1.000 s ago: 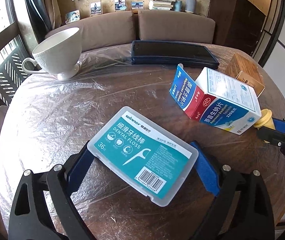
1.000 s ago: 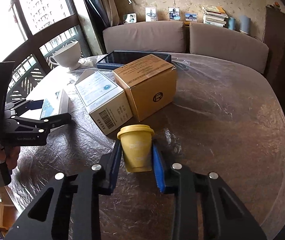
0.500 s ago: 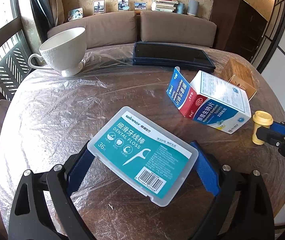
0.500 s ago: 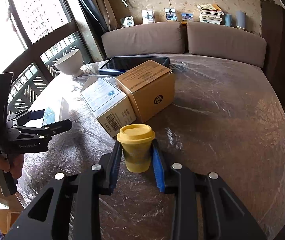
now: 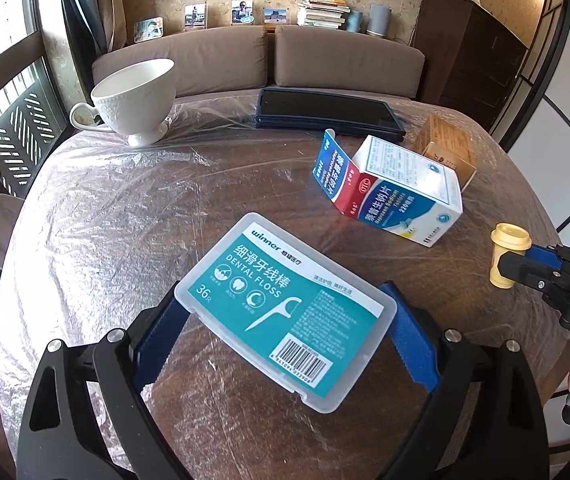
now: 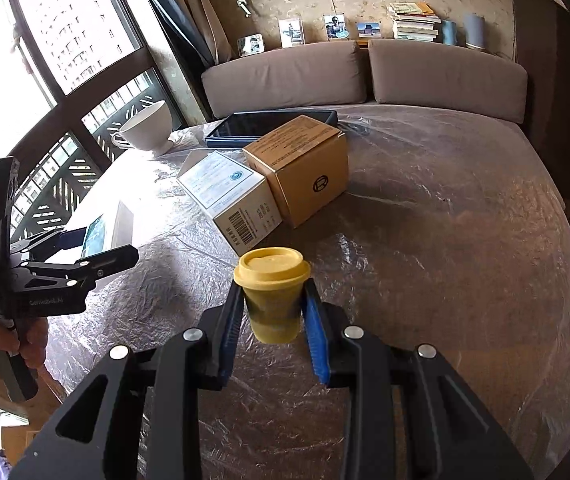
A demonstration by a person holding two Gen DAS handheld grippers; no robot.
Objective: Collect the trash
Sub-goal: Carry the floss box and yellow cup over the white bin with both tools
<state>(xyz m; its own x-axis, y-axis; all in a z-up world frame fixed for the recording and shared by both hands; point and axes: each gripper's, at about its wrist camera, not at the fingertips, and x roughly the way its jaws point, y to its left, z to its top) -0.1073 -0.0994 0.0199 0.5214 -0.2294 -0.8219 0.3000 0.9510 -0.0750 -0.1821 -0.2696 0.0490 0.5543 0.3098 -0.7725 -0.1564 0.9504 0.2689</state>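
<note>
gripping a clear plastic dental floss box [image 5: 285,310] between the blue pads of the left gripper [image 5: 285,332], held above the table [image 5: 125,220]; reading "winner", "dental floss" and "36" on its teal label, with a barcode at the near corner

clamping a small yellow lidded cup [image 6: 272,294] in the right gripper [image 6: 272,320], lifted clear of the tabletop; no print legible on it

spreading beneath both, a round brown table wrapped in crinkled clear plastic film

lying further out, an opened white, blue and red medicine carton [image 5: 395,192], flap raised, showing "otc" and "220" among chinese characters, with a barcode on its end in the right wrist view; touching a brown cardboard box [image 6: 301,168] stamped with a circled "r"

standing toward the window side, a white footed teacup [image 5: 135,100]; beyond the cartons, a dark blue tablet [image 5: 325,114] lying flat

closing the room behind, a brown sofa [image 5: 265,60], a ledge with framed photos [image 5: 241,12] and stacked books [image 5: 321,10], patterned wallpaper, a dark cabinet [image 5: 473,52]
</note>
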